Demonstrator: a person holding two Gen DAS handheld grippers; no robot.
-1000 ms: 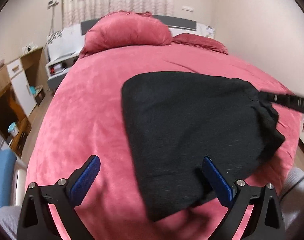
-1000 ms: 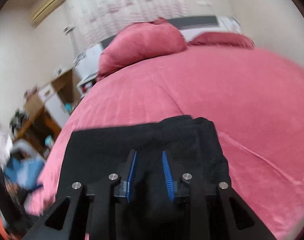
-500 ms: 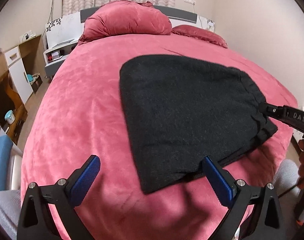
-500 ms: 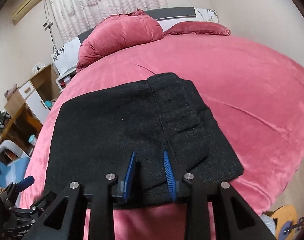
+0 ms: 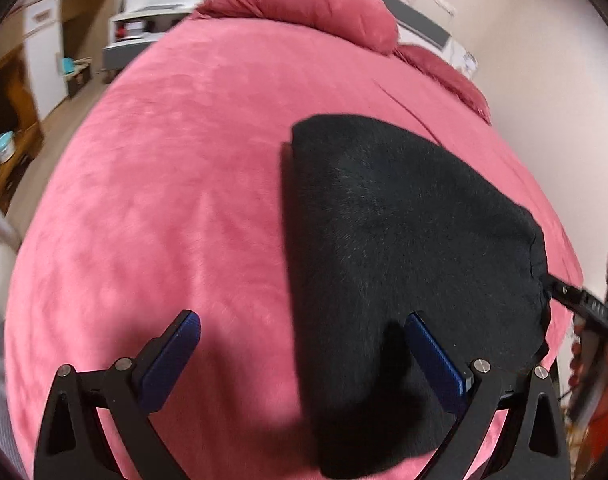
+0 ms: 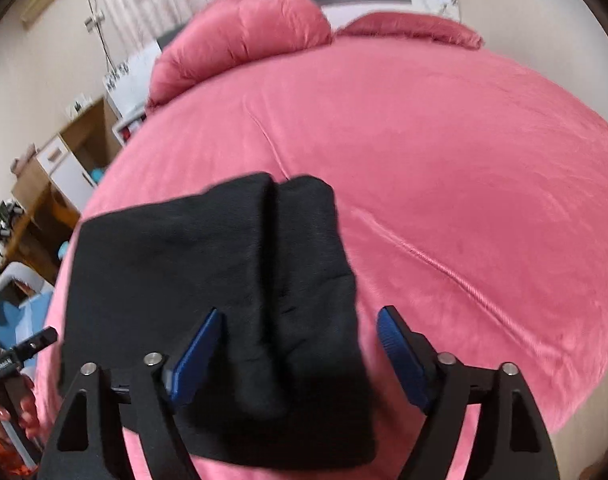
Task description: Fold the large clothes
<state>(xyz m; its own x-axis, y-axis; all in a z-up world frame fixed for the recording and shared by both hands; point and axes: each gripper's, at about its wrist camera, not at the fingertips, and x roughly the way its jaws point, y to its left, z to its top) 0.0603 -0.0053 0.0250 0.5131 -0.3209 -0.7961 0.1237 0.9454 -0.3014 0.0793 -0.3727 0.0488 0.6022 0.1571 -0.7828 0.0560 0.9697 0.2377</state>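
Observation:
A black folded garment (image 5: 404,240) lies flat on the pink bedspread (image 5: 184,200) near the bed's front edge. My left gripper (image 5: 304,340) is open and hovers over the garment's left front corner; its right finger (image 5: 436,364) is above the cloth and its left finger above bare bedspread. In the right wrist view the thick folded edge of the garment (image 6: 296,280) lies between the fingers of my right gripper (image 6: 300,328). Its jaws are opening, and the pads stand clear of the cloth. The right gripper's black tip (image 5: 572,300) shows at the garment's right edge.
Two pink pillows (image 6: 244,36) lie at the headboard. A wooden cabinet and shelves (image 6: 52,176) stand left of the bed, with a blue chair (image 6: 20,304) nearer. A person's hand (image 6: 20,412) holds the left gripper's handle. The bed's edge drops off close in front.
The right gripper's jaws went from pinching the garment's folded edge to standing wide apart. Both grippers moved and the left one rolled, so the bed now looks tilted in its view.

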